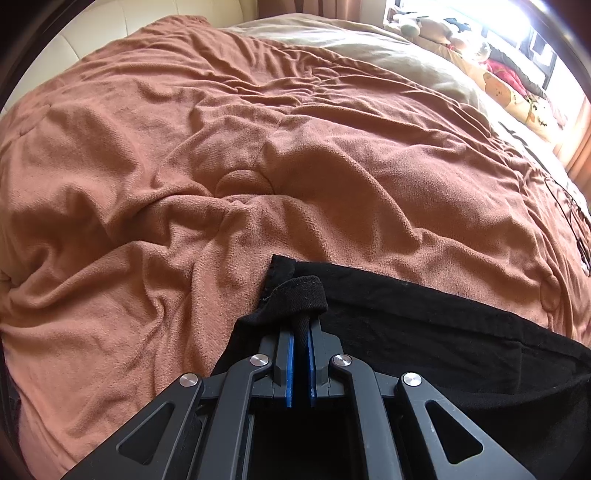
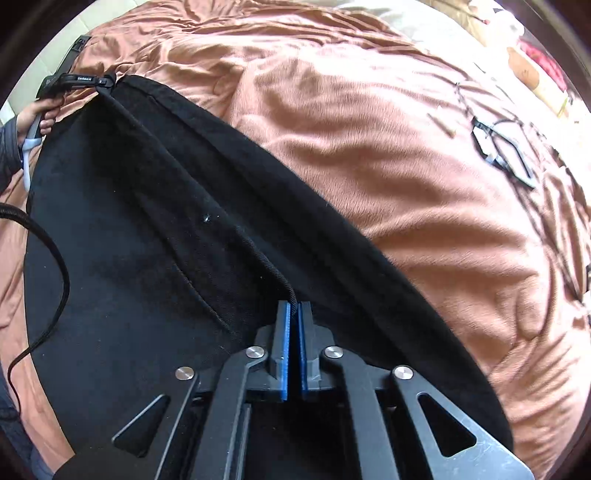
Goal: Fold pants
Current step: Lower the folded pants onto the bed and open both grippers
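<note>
Black pants (image 2: pixel 147 258) lie spread on a rust-brown blanket (image 2: pixel 406 166). In the left wrist view my left gripper (image 1: pixel 301 319) is shut on a bunched corner of the pants (image 1: pixel 424 332); black cloth wraps over its blue pads (image 1: pixel 290 354). In the right wrist view my right gripper (image 2: pixel 294 306) is shut on the near edge of the pants, with a thin cord-like ridge of cloth pinched between its blue pads (image 2: pixel 282 332). That ridge runs taut up to the left gripper (image 2: pixel 105 82) at the far corner, where a hand (image 2: pixel 38 112) grips its handle.
The blanket (image 1: pixel 221 147) covers a bed with a cream headboard (image 1: pixel 110 22), beige bedding (image 1: pixel 388 55) and plush toys (image 1: pixel 436 26) at the far side. Black hexagonal frames (image 2: pixel 502 147) and thin cables lie on the blanket to the right. A black cable (image 2: pixel 55 258) loops at the left.
</note>
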{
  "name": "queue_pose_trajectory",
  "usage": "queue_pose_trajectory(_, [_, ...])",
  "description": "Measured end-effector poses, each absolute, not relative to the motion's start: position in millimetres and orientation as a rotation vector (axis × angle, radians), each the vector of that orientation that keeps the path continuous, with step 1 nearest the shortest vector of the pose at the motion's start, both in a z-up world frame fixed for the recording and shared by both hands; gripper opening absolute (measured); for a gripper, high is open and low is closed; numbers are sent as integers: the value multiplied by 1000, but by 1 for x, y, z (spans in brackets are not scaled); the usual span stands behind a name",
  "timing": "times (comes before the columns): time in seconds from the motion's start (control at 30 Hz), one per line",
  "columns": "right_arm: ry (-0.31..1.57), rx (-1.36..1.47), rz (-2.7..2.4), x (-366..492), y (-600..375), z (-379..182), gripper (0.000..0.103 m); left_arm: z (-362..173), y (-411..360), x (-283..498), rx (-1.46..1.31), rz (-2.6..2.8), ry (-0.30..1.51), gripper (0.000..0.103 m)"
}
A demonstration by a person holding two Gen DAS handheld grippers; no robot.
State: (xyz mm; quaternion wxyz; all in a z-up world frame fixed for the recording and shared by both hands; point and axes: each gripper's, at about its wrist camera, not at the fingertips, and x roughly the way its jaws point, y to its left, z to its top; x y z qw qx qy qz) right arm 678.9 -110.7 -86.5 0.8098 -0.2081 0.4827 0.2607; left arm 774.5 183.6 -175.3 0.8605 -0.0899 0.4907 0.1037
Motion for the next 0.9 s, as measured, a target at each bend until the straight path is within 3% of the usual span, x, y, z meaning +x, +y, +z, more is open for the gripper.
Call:
queue_pose_trajectory(0.3, [893,-502,432,684,-91,-78,0,-174,189,795,-218,231,1047,6])
queue_pose_trajectory(0.8, [923,-525,260,704,-77,-123,0,-175,192,816,-244,188,1092,15])
queue_pose_trajectory(0.9, [933,-497,221,709,-73,-120,8,-168,194,812,-250,173,1086,17])
